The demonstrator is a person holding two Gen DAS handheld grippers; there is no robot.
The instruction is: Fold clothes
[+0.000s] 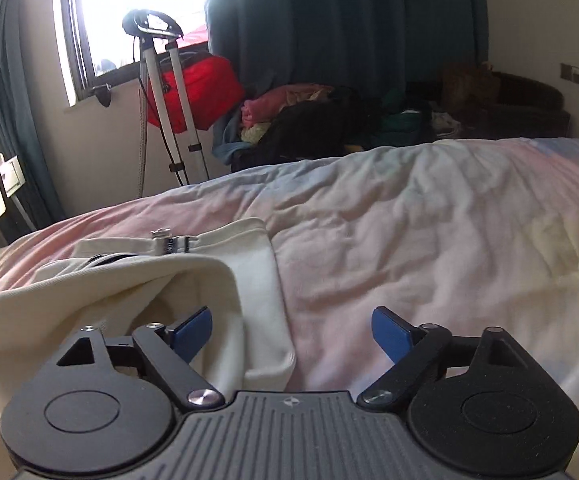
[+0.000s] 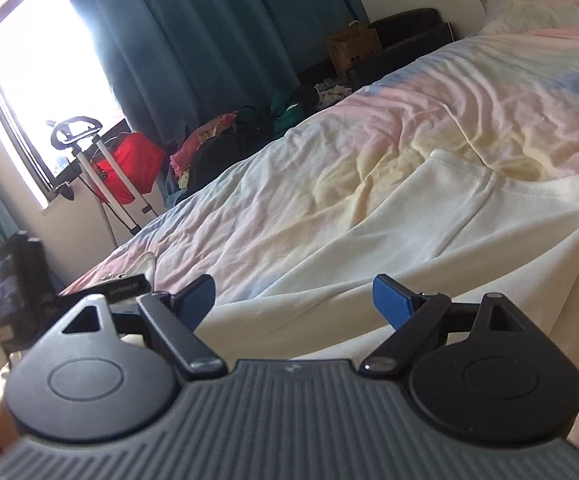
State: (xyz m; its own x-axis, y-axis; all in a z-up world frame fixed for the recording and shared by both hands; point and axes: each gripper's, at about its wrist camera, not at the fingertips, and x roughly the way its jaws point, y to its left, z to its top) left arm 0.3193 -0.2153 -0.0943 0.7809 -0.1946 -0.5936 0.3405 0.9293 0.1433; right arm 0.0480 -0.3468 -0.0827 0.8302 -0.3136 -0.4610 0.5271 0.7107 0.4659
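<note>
A cream garment [image 1: 137, 292] lies on the pastel bedspread [image 1: 429, 220], partly folded over itself, with a small metal clasp showing at its far edge. My left gripper [image 1: 291, 334] stands open just over the garment's right edge; its left blue pad [image 1: 191, 332] is against the cloth, its right pad over bare sheet. In the right wrist view the same cream garment [image 2: 429, 232] spreads to the right and forward. My right gripper [image 2: 293, 304] is open above its near edge, nothing between the fingers.
A heap of clothes [image 1: 309, 120] lies beyond the bed under dark teal curtains [image 1: 349, 20]. A red bag [image 1: 197, 96] and a white stand [image 1: 169, 112] are by the window. The other gripper's black body [image 2: 13, 300] shows at left. A pillow [image 2: 549, 4] lies far right.
</note>
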